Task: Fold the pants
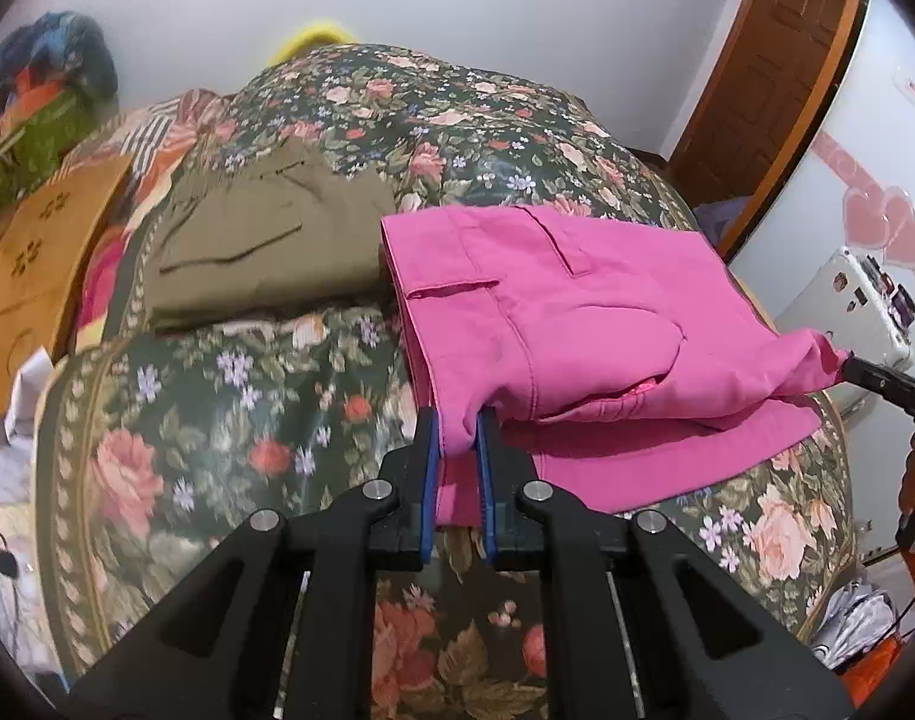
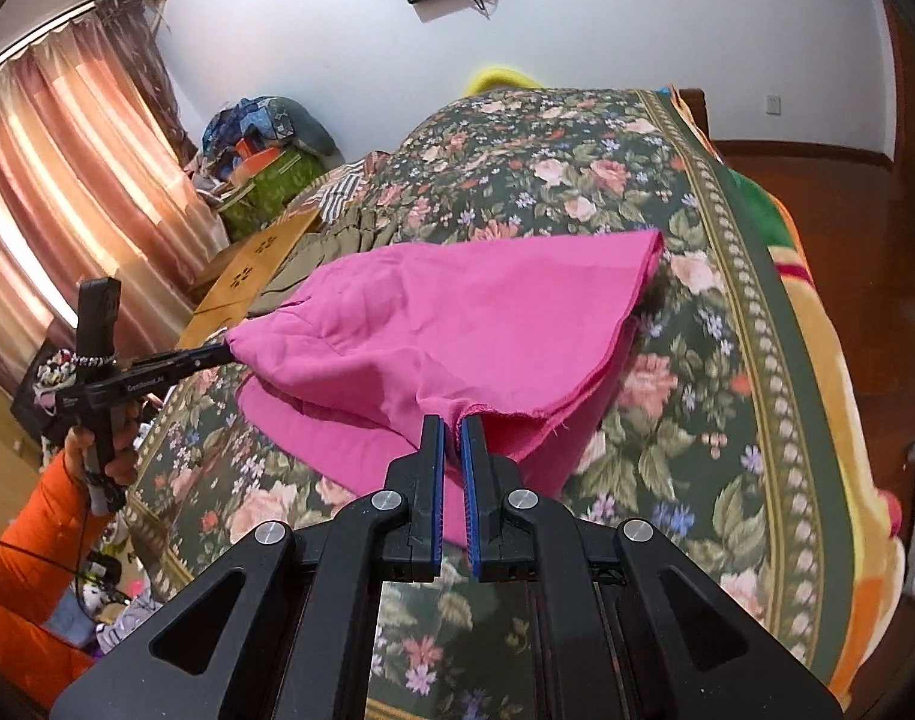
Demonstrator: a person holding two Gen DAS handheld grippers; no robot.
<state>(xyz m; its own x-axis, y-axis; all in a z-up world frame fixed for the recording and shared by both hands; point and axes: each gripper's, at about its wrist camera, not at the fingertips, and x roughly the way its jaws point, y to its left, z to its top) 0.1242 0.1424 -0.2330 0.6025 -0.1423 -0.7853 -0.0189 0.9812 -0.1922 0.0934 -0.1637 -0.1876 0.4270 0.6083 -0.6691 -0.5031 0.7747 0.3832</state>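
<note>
Both hand-held grippers carry folded pink pants over the bed.

The left hand-held gripper (image 1: pixel 457 432) is clenched on one edge of the pink pants (image 1: pixel 577 324), and the right hand-held gripper (image 2: pixel 451 438) pinches the other edge, the cloth draped half-folded across the flowered bedspread (image 1: pixel 229 420) beside the folded olive pants (image 1: pixel 265 240). Uneven lowering could skew the fold, or a thin pinch could slip. The lower layers and legs stay hidden under the top flap.

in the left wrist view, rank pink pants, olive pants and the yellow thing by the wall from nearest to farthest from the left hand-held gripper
1. pink pants, clamped in the left hand-held gripper, centre-right.
2. olive pants, folded, farther up the bed, left.
3. yellow thing, beyond the bed's far end, by the wall.
</note>
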